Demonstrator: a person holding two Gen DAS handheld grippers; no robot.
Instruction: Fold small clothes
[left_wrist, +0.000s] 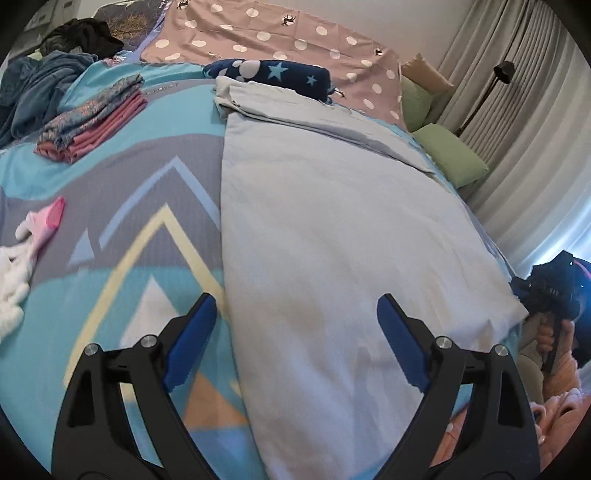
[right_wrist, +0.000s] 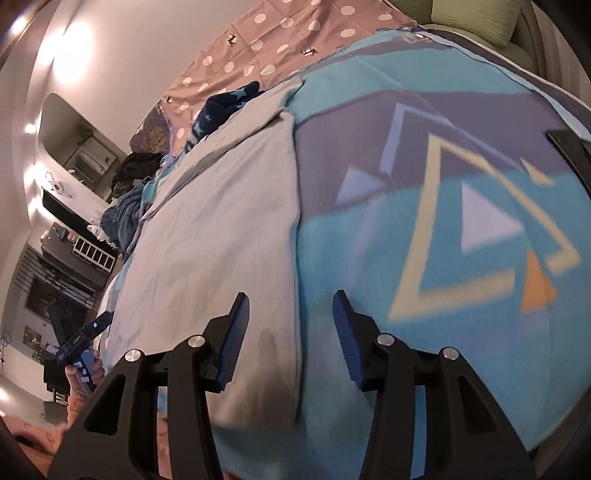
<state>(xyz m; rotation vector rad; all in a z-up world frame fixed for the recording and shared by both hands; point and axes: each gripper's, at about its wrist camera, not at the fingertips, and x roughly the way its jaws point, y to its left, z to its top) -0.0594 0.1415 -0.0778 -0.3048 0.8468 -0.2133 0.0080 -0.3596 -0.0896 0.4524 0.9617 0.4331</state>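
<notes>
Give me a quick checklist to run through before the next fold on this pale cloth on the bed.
1. Left gripper empty and open: ok; nothing sits between its blue pads.
2. Right gripper empty and open: ok, jaws apart, narrower than the left.
3. Pale cloth lies flat on the bedspread: ok, with only light wrinkles.
4. Far end of the cloth tidy: not ok; it is bunched against the star blanket.
5. Folded stack clear of the cloth: ok.
6. Pink sock clear of the cloth: ok.
</notes>
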